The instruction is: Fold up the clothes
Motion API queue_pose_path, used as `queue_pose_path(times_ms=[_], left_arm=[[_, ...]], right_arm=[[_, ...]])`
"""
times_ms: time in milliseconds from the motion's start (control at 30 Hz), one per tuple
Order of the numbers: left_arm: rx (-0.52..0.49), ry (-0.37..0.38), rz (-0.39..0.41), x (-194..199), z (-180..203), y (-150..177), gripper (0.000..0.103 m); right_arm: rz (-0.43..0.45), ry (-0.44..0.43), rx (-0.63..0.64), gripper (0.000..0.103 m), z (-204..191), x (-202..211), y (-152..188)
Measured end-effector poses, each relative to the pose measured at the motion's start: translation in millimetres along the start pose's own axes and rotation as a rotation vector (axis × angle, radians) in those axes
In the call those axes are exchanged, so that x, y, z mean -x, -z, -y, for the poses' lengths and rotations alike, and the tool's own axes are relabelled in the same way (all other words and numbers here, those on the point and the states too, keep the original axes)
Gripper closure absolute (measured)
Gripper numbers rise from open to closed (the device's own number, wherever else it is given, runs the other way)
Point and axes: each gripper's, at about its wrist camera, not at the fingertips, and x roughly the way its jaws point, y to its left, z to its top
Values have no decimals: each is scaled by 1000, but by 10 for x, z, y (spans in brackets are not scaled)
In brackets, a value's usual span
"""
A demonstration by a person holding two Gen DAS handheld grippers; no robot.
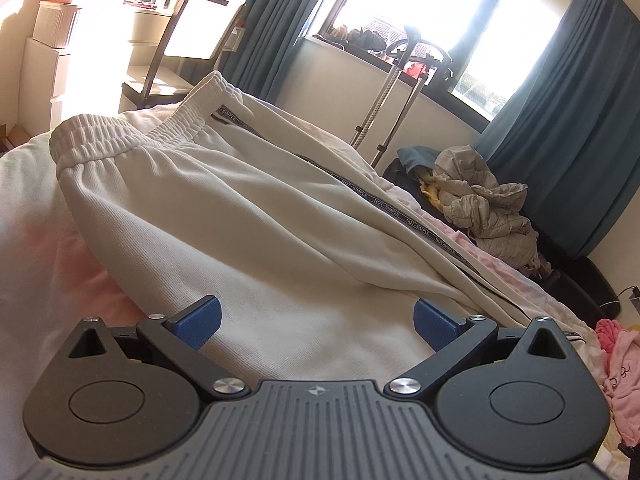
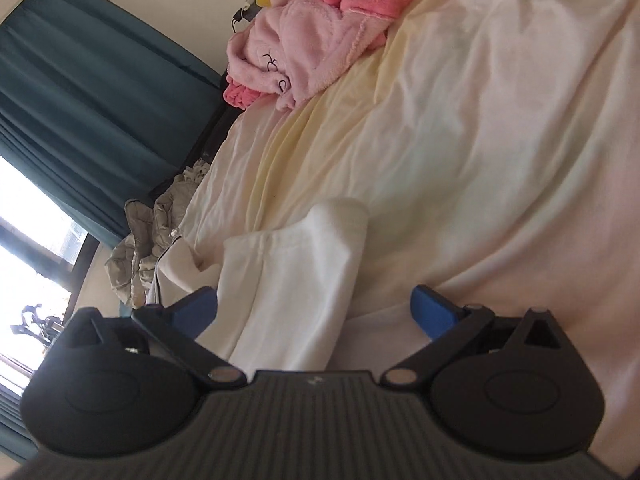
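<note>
Cream sweatpants (image 1: 224, 208) spread lengthwise on bed (image 1: 36, 216), waistband far end, legs running back toward camera w/ dark lettered tape down side seam. Left wrist view: left gripper (image 1: 318, 322) low over lower part of pants, jaws wide apart, nothing between blue pads (image 1: 202, 322) but loose cloth underneath; can't tell if pads touch fabric. Probably parked there to pick up a leg or smooth it before first fold. Fabric ribbed, soft, a few long creases; elastic waistband gathered, slightly raised. Looks laid out but not yet folded, so task judged early. Beyond bed: grey puffy jacket (image 1: 484, 204) heaped near teal curtains (image 1: 568, 128), bright window, metal stand (image 1: 396, 88) by sill.

Right wrist view: camera rolled sideways, bedsheet filling most of frame. Right gripper (image 2: 314, 312) also w/ jaws spread apart, gripping nothing. White-cream trouser hem (image 2: 304, 264) lies directly ahead, between the two blue pads (image 2: 434, 314) and a bit beyond, end curled up a little. Placement suggests lining up on leg end, prob. to pinch cuff and carry it toward waistband. Sheet pale, rumpled, pink-yellow tint. Pink fleece robe (image 2: 308, 36) bunched at far edge of bed, well apart from pants, likely next in queue. Same grey jacket and curtains visible at left.
</note>
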Motion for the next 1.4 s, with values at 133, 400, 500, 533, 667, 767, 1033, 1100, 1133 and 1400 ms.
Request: queue_pose_path(times_ms=[133,400,500,533,667,767,1033,1100,1133,1400], left_arm=[[53,-16,10,33,-101,-49,1],[129,-40,-50,-27,-263,-214,1],[110,-51,-89,-110,-298,-264,1],[97,-58,-96,-133,-308,-282,1],[75,-70,-73,-130,-411,-380,1],[124,-68,-45,-86,-541,-394,1],[453,-49,25,116,-994,-413,1],[556,-41,28,170,-1138,-395,1],[624,-32,29,213,-1239,-372,1],[851,-19,-33,158,-1594,-211,1]], right_arm=[[-77,-83,-29,0,7,-221,-115],[-206,-169,13,16,-246,-484,-8],[-268,-122,42,35,-372,-544,122],[-285,-105,54,45,-408,-558,161],[-260,-19,54,92,-336,-557,173],[-229,-74,10,99,-332,-493,140],[-151,-161,103,100,-638,-287,5],[-172,-135,126,100,-620,-335,-9],[-180,-125,130,99,-603,-356,-10],[-247,-50,97,95,-439,-453,13]])
